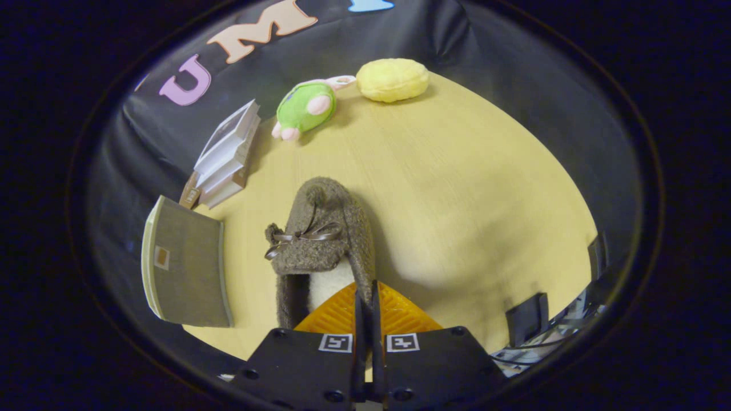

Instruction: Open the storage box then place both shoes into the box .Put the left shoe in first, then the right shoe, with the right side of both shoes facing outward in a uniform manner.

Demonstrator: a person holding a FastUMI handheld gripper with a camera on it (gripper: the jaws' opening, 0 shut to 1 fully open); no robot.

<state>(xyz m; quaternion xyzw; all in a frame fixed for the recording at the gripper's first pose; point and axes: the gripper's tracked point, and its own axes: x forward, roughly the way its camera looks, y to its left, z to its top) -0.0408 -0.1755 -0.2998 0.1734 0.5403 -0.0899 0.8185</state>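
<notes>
Gripper [365, 299] has its two fingers squeezed together on the side wall of the shoe [322, 240], pinching the fuzzy rim near the heel opening, so it's clamped on the shoe. The shoe is a brown fleecy slipper with a pale lining and a little ribbon bow [302, 237] on top, toe pointing away from the fingers toward the back of the worktop [468, 188]. It looks lifted off the worktop a bit, but I honestly can't tell if the toe is touching.

Off to the left of the shoe sits the box [185, 268], a flat grey-brown panel with a pale edge and a small tag on it. Can't say from here whether that's the lid or a side, or if anything's in it.

Just behind the box there's a stack of white boxes [225, 157], tilted. Further back, near the black cloth wall, a green plush [305, 108] with pink bits is lying down, and right beside it a yellow plush [393, 80], nearly touching. On the right side, beyond the worktop's edge, some dark brackets [528, 317] and cables.
</notes>
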